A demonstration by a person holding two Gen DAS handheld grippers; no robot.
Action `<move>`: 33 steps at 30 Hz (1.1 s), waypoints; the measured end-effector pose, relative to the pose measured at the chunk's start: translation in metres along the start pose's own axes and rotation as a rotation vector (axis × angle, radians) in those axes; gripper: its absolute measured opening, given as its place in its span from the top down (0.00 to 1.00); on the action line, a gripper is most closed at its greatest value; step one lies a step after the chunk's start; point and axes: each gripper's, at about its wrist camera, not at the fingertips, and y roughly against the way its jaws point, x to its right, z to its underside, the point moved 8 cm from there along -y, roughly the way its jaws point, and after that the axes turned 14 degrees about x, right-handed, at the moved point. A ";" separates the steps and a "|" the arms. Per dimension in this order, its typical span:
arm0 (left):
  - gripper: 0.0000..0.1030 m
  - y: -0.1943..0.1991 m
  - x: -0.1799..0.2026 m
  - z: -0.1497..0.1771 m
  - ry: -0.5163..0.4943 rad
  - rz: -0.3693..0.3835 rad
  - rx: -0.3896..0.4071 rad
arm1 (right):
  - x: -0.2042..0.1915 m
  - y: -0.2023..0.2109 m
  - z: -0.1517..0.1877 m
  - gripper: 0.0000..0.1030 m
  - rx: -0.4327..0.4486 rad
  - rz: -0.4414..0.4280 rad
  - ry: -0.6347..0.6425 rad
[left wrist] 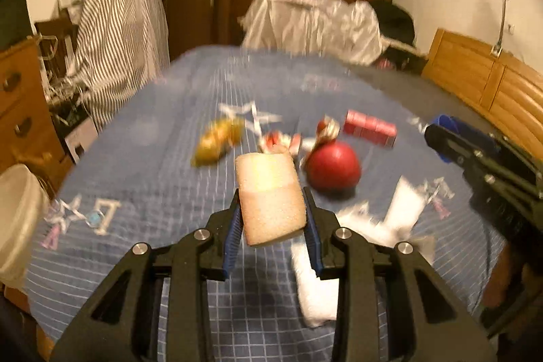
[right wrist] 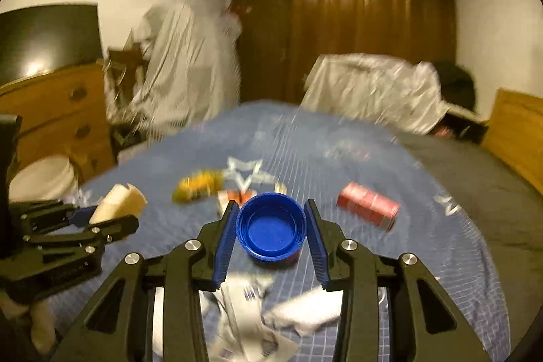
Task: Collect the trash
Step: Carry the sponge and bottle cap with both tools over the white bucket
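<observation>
Left hand-held gripper (left wrist: 271, 219) clamps a sponge (left wrist: 269, 192); right (right wrist: 269, 226) clamps a blue cap (right wrist: 269, 226); bucket (right wrist: 40, 178) lies left, nearer the left.

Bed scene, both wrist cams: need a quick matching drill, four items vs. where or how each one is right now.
Items:
1. sponge
2. blue cap
3. red ball
4. red box

States:
A. lies on the bedspread, far right of the clutter
B. clamped in the left gripper
C. rests on the bedspread beside crumpled wrappers
D. clamped in the right gripper, hollow side facing the camera

Pairs: 1-B, 2-D, 3-C, 4-A
</observation>
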 end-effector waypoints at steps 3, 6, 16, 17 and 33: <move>0.70 0.018 0.000 -0.020 -0.004 -0.002 0.053 | -0.010 0.019 -0.023 0.61 0.065 0.049 -0.003; 0.70 0.030 -0.002 -0.032 0.001 -0.003 0.081 | -0.017 0.030 -0.038 0.61 0.087 0.056 -0.012; 0.70 0.055 -0.031 -0.055 0.025 -0.041 0.129 | -0.063 0.041 -0.074 0.61 0.107 0.023 -0.005; 0.70 0.056 -0.036 -0.057 0.026 -0.047 0.133 | -0.068 0.039 -0.076 0.61 0.107 0.015 -0.004; 0.70 0.102 -0.167 -0.099 0.088 -0.250 0.206 | -0.239 -0.014 -0.149 0.61 0.120 -0.249 0.028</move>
